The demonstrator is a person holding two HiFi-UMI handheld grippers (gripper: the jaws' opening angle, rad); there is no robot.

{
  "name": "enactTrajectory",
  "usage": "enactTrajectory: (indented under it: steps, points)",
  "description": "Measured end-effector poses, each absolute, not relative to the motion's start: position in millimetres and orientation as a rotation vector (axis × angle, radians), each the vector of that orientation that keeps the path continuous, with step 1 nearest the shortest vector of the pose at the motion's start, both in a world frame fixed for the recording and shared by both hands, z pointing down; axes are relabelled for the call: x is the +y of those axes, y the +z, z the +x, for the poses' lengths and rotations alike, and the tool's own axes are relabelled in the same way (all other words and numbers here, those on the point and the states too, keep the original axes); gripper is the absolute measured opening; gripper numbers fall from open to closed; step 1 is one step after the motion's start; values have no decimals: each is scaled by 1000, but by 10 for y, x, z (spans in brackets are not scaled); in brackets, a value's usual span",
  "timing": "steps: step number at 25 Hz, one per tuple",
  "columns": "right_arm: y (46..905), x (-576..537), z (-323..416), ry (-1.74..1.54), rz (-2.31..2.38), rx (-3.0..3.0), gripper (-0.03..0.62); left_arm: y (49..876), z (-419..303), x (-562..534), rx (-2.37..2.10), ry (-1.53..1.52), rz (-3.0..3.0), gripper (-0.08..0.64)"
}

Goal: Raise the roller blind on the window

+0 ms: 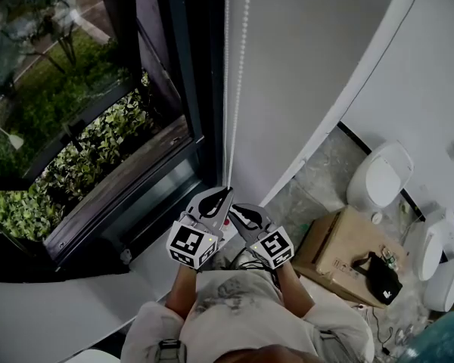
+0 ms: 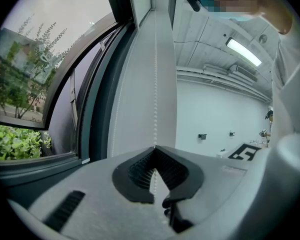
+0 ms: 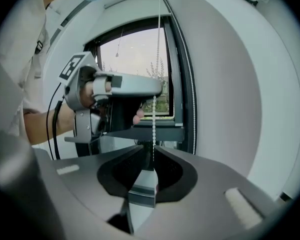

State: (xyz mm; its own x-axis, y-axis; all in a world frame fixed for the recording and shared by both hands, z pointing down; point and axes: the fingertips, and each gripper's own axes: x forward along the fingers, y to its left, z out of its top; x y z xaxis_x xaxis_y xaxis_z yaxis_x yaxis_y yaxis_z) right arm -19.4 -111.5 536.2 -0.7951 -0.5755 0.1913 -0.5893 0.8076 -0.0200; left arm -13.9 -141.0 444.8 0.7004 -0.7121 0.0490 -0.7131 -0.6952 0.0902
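White beads form the bead chain (image 1: 227,89), which drops in two strands down the right edge of the dark window frame (image 1: 185,119) to both grippers. The left gripper (image 1: 225,195) points level at the window with its jaws closed tight on one strand. In the left gripper view the pads meet at the tip with the beads pinched between them, and the strand rises straight up from there. The right gripper (image 1: 234,212) sits just beside it, nearer the person and tipped slightly downward. In the right gripper view its jaws stand a narrow slit apart, and a strand hangs past the left gripper's tip into that slit, with a gap showing beside the beads. The chain climbs to the right end of a pale band across the top of the window, which looks like the roller blind (image 3: 132,5) rolled up. The glass below is uncovered, with green shrubs (image 1: 98,150) outside. On the floor to the right sit a cardboard box (image 1: 337,240) and white toilets (image 1: 378,176).
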Motion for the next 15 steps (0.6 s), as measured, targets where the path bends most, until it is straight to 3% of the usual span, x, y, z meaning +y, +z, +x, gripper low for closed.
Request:
enactTrajectory:
  steps: [15]
  points:
    - [3952,-1074,-39,-66,981,-3080,73,4454,-180,-1374,-1175,8,2807,11]
